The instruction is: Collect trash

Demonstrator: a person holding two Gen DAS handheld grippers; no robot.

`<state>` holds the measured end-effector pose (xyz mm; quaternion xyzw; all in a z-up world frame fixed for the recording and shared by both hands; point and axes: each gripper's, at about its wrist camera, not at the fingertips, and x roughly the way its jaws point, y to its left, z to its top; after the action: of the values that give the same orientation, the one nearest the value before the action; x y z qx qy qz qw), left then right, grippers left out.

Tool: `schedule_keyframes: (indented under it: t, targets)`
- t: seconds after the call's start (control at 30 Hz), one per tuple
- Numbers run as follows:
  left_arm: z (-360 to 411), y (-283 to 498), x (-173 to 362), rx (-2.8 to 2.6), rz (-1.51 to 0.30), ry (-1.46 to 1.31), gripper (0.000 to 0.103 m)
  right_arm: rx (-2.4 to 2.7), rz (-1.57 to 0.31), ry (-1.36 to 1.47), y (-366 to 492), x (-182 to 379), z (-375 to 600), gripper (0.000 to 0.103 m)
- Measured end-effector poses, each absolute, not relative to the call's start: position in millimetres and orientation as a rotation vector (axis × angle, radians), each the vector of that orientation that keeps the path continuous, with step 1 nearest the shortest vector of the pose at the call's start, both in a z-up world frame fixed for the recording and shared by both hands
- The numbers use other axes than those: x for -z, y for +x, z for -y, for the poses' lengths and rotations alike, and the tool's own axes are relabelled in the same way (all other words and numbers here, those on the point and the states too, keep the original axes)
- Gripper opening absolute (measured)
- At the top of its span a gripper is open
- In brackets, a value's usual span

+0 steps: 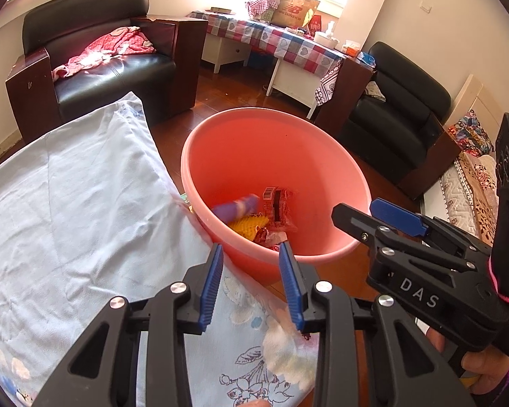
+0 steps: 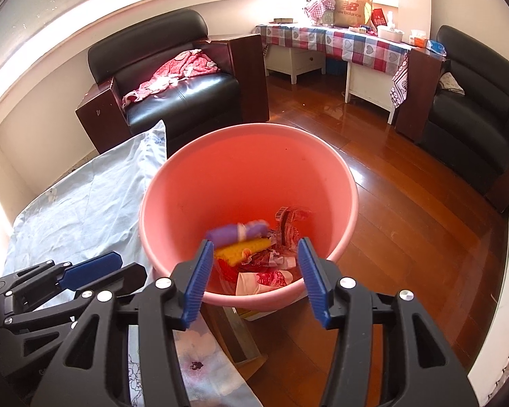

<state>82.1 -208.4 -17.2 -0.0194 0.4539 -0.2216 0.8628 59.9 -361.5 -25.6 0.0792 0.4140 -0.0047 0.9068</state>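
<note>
Wood floor [image 2: 407, 237], glossy, fills the right of the right wrist view. Pink basin [image 2: 173, 203] at centre holds the trash: purple wrapper [image 2: 237, 230], blurred, above yellow piece [image 2: 241, 251] and red wrappers [image 2: 291, 220]. Pale blue sheet [image 1: 68, 203], lower left. Black armchair [image 1: 118, 68], upper left. Checked table [image 1: 288, 44], top. Left gripper [image 1: 251, 257] and right gripper [image 2: 254, 257]: fingers apart, empty.

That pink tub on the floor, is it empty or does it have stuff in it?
Partly filled: the pink tub holds wrappers, a purple item and something yellow at its bottom.
</note>
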Motion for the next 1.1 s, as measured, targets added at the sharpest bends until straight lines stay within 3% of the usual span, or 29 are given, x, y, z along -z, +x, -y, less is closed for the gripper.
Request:
schedule_keyframes:
  t: [1.1]
  targets:
    - [164,39,24,0.393,-0.886,-0.071,0.031,-0.032,-0.799,0.092,19,28,315,0.052]
